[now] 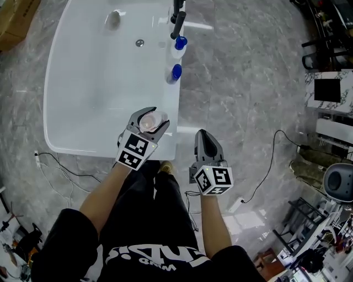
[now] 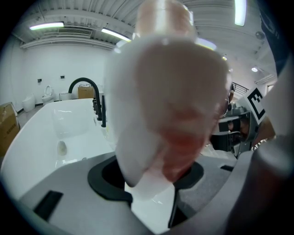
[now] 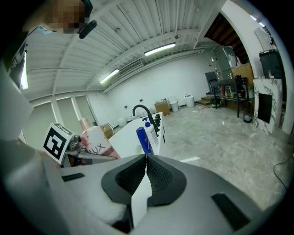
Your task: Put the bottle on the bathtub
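Head view: the left gripper (image 1: 148,117) holds a pink-and-white plastic bottle (image 1: 153,122) above the near right corner of the white bathtub (image 1: 83,93). The bottle is over the rim but not set down. Two blue-capped bottles (image 1: 176,72) stand farther along the same rim, below the black faucet (image 1: 177,16). The rim between them and the held bottle is bare. It is narrow, with the basin on one side and the grey marble floor (image 1: 248,82) on the other. The right gripper (image 1: 206,144) hangs over that floor, apart from the tub.

Left gripper view: the bottle (image 2: 170,101) fills the frame and the jaws pinch its lower body. It appears smooth, rounded and light, so it may slip or twist. A hold across the flatter sides looks safest.

Right gripper view: the right gripper (image 3: 146,169) has its jaws pressed together with nothing between them. The bottle (image 3: 96,142) shows at left.
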